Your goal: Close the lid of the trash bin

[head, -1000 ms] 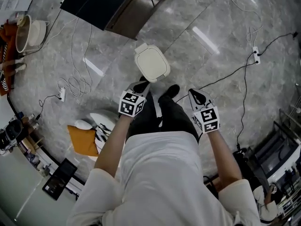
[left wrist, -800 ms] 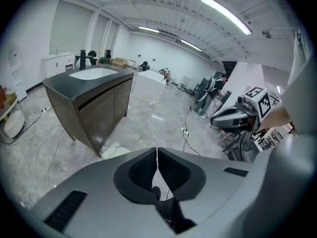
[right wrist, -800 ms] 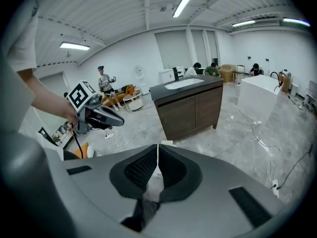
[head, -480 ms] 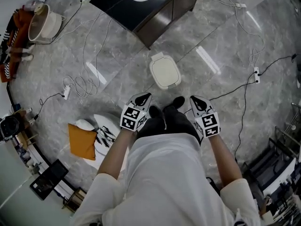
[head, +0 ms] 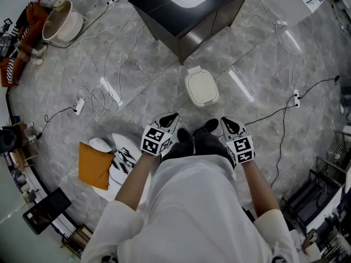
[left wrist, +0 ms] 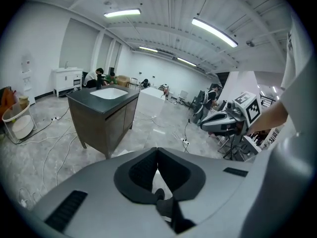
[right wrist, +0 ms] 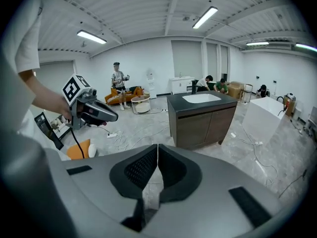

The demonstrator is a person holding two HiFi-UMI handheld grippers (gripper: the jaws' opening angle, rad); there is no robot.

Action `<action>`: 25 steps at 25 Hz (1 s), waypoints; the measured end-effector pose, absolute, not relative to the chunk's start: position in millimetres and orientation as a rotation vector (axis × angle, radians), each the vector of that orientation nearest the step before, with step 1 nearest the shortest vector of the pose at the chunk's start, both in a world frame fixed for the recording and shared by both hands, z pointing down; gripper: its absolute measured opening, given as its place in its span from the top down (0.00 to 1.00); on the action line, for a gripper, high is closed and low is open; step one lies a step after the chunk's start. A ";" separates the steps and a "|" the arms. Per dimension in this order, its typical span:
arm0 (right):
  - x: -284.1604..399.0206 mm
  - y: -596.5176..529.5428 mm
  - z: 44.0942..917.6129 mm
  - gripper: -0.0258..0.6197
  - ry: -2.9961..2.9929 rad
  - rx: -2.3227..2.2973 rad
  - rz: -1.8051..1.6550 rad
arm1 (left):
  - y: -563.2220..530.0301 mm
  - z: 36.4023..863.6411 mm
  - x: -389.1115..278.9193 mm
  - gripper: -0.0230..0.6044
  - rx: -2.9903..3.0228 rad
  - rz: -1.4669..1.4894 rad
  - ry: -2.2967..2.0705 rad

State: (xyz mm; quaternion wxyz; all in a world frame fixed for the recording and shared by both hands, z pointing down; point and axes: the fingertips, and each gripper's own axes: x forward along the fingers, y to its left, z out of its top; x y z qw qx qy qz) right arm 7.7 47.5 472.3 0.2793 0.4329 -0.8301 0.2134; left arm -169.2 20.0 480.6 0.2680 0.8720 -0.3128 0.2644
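Note:
The trash bin (head: pixel 201 87) is a small cream-white bin on the grey marble floor, and its lid lies flat and closed. Both grippers are held in front of the person's body, nearer to me than the bin and apart from it. My left gripper (head: pixel 169 119) points toward the bin's near left side, its jaws shut with nothing between them (left wrist: pixel 157 150). My right gripper (head: pixel 227 123) hangs off to the bin's near right, also shut and empty (right wrist: pixel 158 147). Each gripper view shows the other gripper but not the bin.
A dark cabinet (head: pixel 192 7) with a white sink top stands beyond the bin. Cables and a power strip (head: pixel 80 106) trail over the floor at the left, another cable (head: pixel 285 114) at the right. An orange cushion (head: pixel 94 166) and white shoes lie at lower left. The person's black shoes (head: pixel 210 126) stand between the grippers.
Both grippers have drawn back and up from the bin; the left one was at the lid's near edge. The bin now looks smaller and farther off, its lid still closed.

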 end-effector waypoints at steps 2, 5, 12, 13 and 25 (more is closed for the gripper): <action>2.0 51.3 463.8 0.91 -2.222 1.174 0.539 | 25.5 472.0 -176.2 0.93 2.367 0.686 -0.853; -5.9 61.2 451.0 0.91 -2.221 1.189 0.506 | 38.5 459.7 -186.2 0.93 2.382 0.647 -0.860; -21.8 90.3 440.3 0.91 -2.215 1.123 0.493 | 60.3 440.9 -199.9 0.93 2.400 0.576 -0.849; -21.0 92.4 438.5 0.91 -2.213 1.129 0.494 | 61.4 439.3 -199.7 0.93 2.406 0.573 -0.844; 30.3 80.0 387.0 0.91 -2.263 1.272 0.492 | 50.9 395.4 -175.6 0.93 2.510 0.509 -0.863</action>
